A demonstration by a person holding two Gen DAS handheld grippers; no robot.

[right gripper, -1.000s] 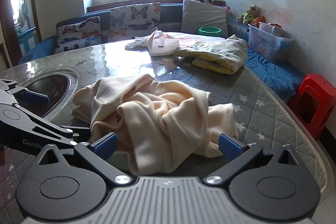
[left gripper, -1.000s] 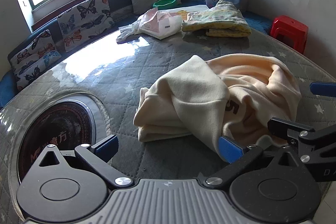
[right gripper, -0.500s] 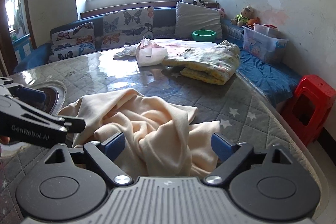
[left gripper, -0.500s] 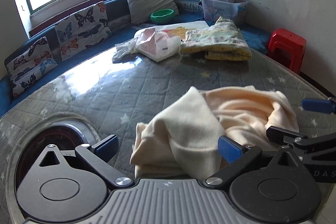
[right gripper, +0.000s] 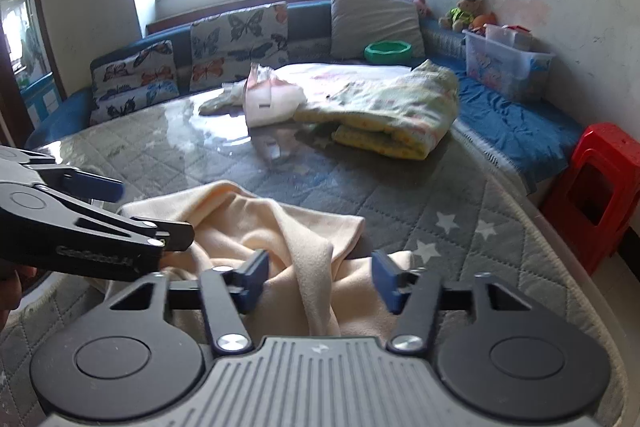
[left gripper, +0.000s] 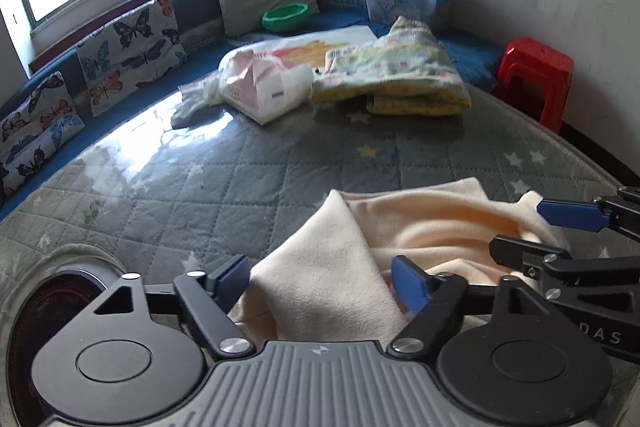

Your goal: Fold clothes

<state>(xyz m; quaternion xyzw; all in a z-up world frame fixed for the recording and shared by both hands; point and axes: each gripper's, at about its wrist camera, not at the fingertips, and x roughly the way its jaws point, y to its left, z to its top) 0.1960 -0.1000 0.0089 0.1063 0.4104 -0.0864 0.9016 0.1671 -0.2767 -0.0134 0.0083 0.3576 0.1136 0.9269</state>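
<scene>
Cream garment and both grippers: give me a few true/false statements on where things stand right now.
1. The cream garment lies crumpled on the grey quilted table. True.
2. The left gripper is shut on the garment. False: its jaws are open, with cloth lying between them.
3. The right gripper is open. True.
4. The red stool stands on the table. False: it stands on the floor beside it.
5. The patterned blanket lies unfolded flat. False: it lies folded at the far side.
</scene>
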